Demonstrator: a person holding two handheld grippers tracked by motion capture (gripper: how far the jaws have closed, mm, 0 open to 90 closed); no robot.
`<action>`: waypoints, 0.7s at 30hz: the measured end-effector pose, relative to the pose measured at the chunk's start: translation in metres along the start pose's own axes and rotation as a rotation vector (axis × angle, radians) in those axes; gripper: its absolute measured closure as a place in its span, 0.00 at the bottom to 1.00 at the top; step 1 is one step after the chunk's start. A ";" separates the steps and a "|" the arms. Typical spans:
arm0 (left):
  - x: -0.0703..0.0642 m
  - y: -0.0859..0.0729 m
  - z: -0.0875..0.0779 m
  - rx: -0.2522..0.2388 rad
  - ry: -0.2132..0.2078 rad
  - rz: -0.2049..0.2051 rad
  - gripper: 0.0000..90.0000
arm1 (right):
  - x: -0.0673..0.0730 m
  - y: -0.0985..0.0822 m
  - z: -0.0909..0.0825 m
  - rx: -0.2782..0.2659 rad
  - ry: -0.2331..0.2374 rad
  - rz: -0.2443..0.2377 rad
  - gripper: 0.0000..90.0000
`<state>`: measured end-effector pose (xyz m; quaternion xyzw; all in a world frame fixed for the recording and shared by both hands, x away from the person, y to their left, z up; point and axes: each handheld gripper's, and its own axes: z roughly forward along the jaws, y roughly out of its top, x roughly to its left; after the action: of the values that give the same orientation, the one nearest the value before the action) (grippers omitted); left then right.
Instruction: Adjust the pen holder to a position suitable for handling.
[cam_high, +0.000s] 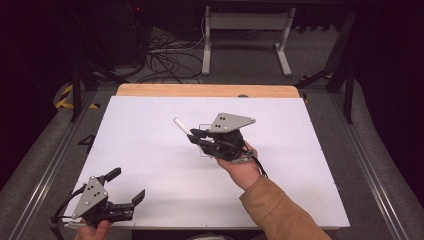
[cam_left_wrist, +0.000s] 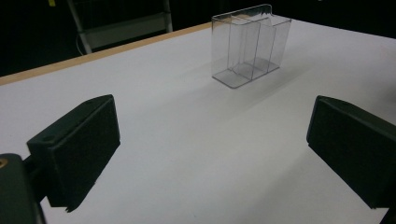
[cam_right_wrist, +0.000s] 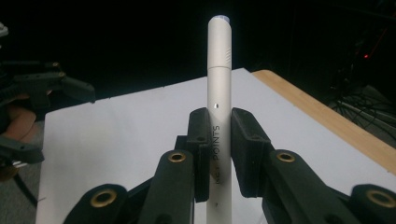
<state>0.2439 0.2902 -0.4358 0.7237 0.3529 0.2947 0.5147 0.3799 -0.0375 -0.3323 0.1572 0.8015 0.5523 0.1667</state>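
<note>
While the slim white pen (cam_right_wrist: 219, 93) with grey lettering sits clamped between the jaws of our right gripper (cam_high: 196, 135), lifted above the white table top (cam_high: 150, 150), we judge the carrying step is in hand. Next it likely needs lowering upright into the clear plastic divided holder (cam_left_wrist: 250, 44). Our left gripper (cam_high: 125, 187) rests wide open, empty, near the table's front edge.
</note>
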 end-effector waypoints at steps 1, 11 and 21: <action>0.000 0.000 0.000 0.000 0.000 0.000 0.04 | -0.002 0.000 -0.001 -0.012 -0.007 0.004 0.87; 0.001 0.000 0.000 -0.002 0.002 0.006 0.04 | -0.024 -0.005 -0.006 -0.110 -0.096 0.065 0.87; 0.001 0.000 0.000 0.003 -0.002 0.016 0.04 | -0.042 -0.015 -0.002 -0.141 -0.213 0.074 0.87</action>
<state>0.2448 0.2912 -0.4355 0.7276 0.3472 0.2977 0.5114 0.4155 -0.0619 -0.3415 0.2322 0.7323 0.5931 0.2409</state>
